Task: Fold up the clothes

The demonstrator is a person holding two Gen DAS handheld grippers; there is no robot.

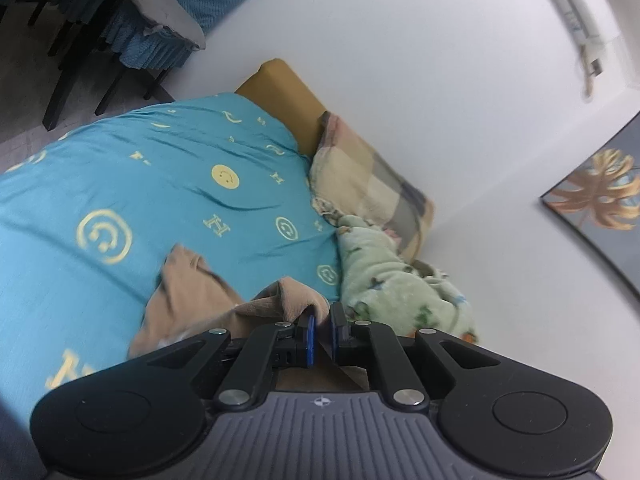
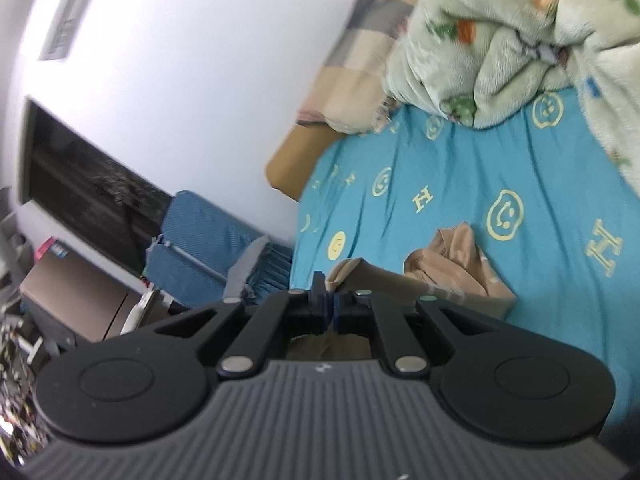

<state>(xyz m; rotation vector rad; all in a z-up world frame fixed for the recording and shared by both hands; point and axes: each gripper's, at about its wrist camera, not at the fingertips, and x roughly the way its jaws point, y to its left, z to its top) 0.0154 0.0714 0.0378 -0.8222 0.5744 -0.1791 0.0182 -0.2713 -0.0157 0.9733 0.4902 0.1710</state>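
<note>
A tan garment (image 1: 192,300) lies crumpled on a teal bedsheet with yellow smiley prints (image 1: 120,184). My left gripper (image 1: 323,328) is shut on a bunched edge of the tan garment and holds it lifted. In the right wrist view the same tan garment (image 2: 452,268) hangs and bunches over the sheet (image 2: 500,168). My right gripper (image 2: 329,300) is shut on another edge of it, near the bed's side. Part of the garment is hidden under both grippers.
A green fleece blanket (image 1: 392,280) and a checked pillow (image 1: 376,184) lie at the head of the bed by the white wall. Blue-covered chairs (image 1: 152,32) stand beside the bed. A cardboard box (image 2: 76,300) and clutter sit on the floor.
</note>
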